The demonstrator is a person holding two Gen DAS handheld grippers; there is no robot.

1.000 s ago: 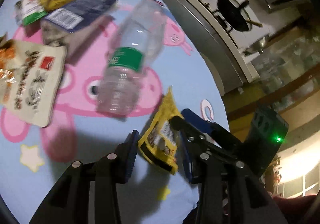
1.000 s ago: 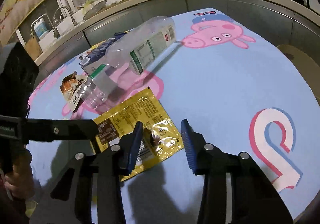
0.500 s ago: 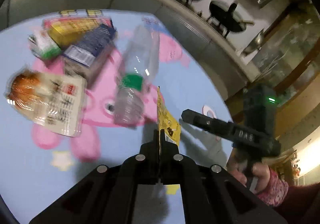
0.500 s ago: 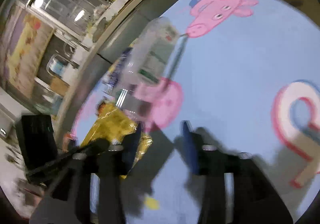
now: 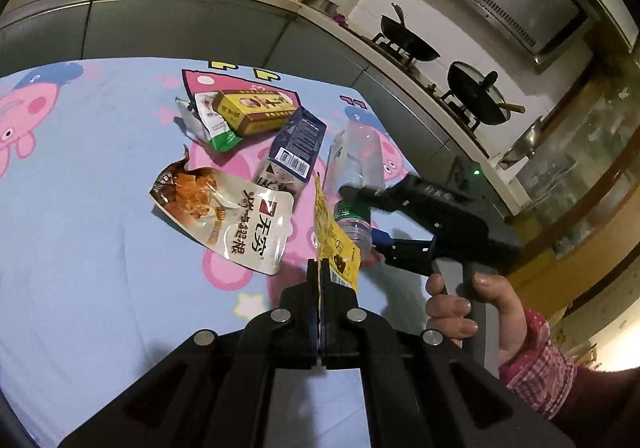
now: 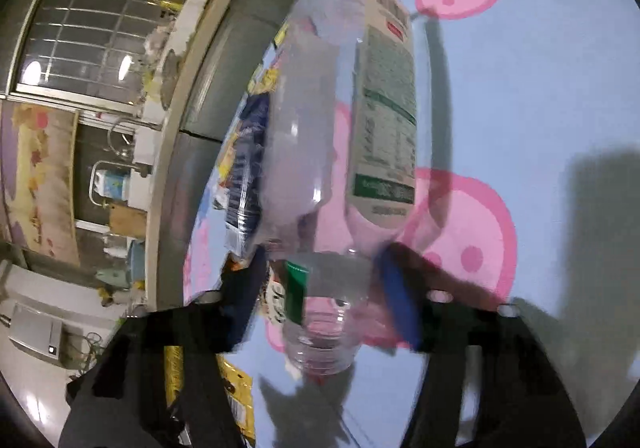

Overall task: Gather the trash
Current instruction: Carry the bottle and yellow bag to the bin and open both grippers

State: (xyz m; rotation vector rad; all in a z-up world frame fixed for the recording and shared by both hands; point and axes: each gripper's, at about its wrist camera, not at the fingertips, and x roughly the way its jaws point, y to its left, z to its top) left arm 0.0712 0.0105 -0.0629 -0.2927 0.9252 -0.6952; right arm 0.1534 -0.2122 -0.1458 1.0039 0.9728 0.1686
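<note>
Yellow foil stands edge-up in the left gripper [image 5: 320, 268]: its fingers are pressed fully together on the lower end of the yellow wrapper [image 5: 330, 232], which is lifted clear of the desk [image 5: 80, 268].

Just past it, the right gripper [image 6: 320, 288] has been narrowing around the clear plastic bottle [image 6: 340, 136]. Its fingers bracket the neck end by the green label band, one on each side; motion blur hides whether the blue pads actually press on the plastic. The bottle lies on its side on the pig-print cloth.

Farther along the cloth rest a white snack pouch [image 5: 228, 216], a dark blue carton [image 5: 294, 152], a yellow box [image 5: 256, 110] and a small green-and-white packet [image 5: 212, 124], all uncollected.

Two risks stand out. A smooth, empty round bottle caught near its tapered neck could squirt out or swing down if lifted before the grip is firm. And the thin wrapper, pinched only along one edge, might slip free if the left hand swings quickly.
</note>
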